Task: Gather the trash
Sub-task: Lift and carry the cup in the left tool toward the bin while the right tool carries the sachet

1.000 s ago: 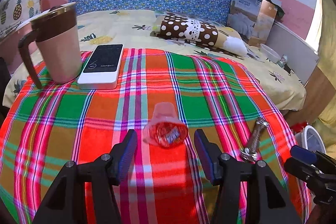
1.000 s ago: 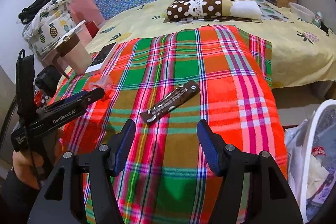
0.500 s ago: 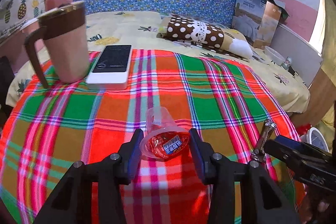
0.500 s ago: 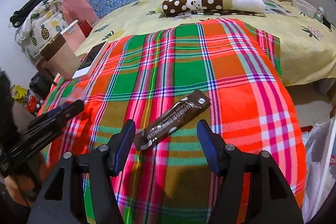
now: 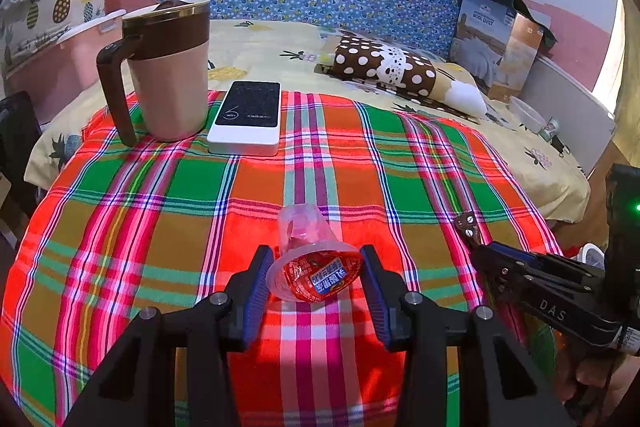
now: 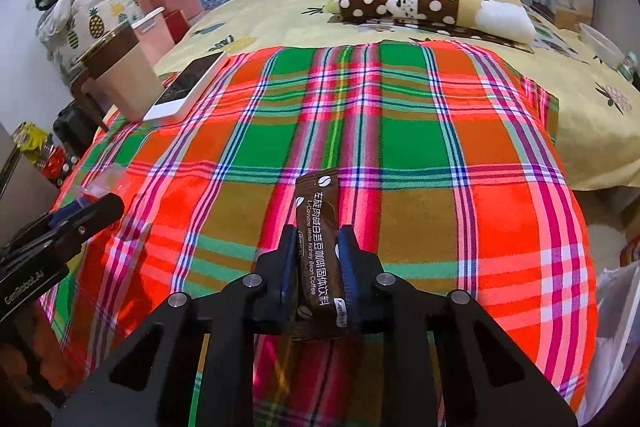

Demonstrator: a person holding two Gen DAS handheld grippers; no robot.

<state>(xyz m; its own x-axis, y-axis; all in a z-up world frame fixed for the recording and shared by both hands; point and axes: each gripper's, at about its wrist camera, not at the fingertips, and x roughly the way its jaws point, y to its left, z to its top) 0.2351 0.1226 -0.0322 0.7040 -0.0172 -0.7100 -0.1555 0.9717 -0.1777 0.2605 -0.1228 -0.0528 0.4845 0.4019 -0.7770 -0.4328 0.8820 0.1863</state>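
Right wrist: your right gripper (image 6: pixel 318 267) pinches the sachet (image 6: pixel 318 247); left gripper (image 5: pixel 314 279) brackets the cup (image 5: pixel 312 263) (not clamped); nothing binned.

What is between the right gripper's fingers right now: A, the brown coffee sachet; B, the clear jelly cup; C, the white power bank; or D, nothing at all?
A: in the right wrist view the right gripper has its blue pads pressed against both sides of the brown coffee sachet, while the jelly cup sits between the left gripper's fingers instead.
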